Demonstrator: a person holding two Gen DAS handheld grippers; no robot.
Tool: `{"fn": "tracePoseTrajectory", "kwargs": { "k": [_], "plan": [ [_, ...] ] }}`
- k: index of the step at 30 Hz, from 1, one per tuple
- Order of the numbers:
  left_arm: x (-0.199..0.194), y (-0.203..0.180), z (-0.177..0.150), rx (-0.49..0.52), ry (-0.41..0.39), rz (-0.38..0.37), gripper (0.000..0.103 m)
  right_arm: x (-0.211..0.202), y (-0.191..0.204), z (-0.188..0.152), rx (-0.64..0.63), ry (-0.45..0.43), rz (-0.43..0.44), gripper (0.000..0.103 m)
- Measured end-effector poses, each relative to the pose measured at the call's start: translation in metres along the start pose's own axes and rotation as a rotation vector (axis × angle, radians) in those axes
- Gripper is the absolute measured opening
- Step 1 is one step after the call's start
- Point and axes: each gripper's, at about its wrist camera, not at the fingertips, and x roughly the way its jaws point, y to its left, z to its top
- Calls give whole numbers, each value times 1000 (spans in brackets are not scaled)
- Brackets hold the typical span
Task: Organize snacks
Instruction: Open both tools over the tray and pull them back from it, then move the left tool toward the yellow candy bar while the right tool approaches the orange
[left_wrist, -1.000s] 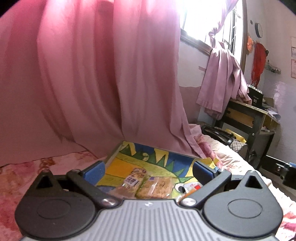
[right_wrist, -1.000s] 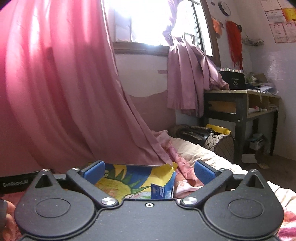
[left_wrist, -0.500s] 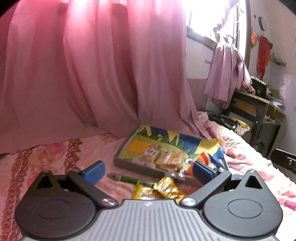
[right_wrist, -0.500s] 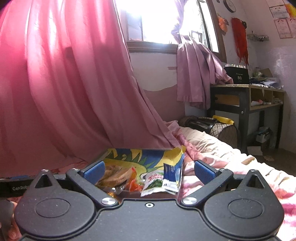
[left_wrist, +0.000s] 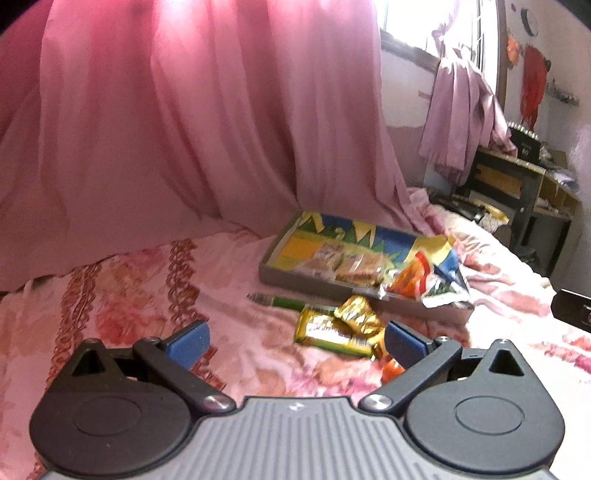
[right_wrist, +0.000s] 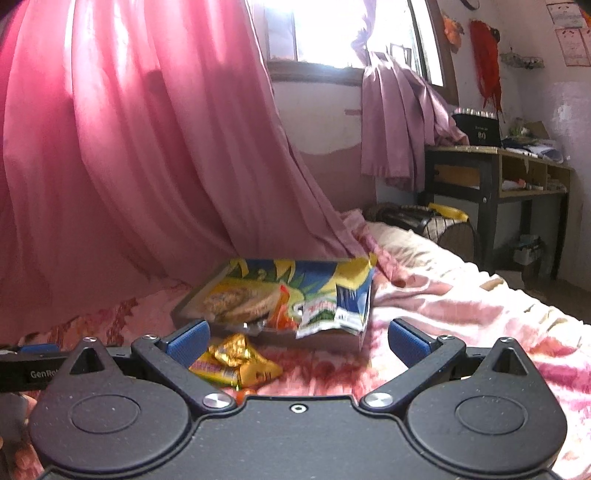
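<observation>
- We see both the left hand-held gripper (left_wrist: 295, 341) and right hand-held gripper (right_wrist: 297, 338) spread wide, holding nothing.
- Yellow snack packets (left_wrist: 338, 326) lie on the bed (left_wrist: 155, 295) (near side of the tray (left_wrist: 295, 277)).
- More snacks fill the tray.

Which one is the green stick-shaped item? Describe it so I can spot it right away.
Find the colourful tray on the pink bedspread. Just in front of its near wall lies the green stick-shaped item, left of the yellow snack packets. It alone is long, thin and green.
</observation>
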Motion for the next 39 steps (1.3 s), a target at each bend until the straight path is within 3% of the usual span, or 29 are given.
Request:
{"fn": "tracePoseTrajectory", "kwargs": {
  "k": [20,39],
  "plan": [
    [1,9,-23,53,163,106,103,12,11,-24,-11,192,-14,102],
    [19,24,-27,0,294,171,103,37,18,-35,-65,342,-70,102]
  ]
}}
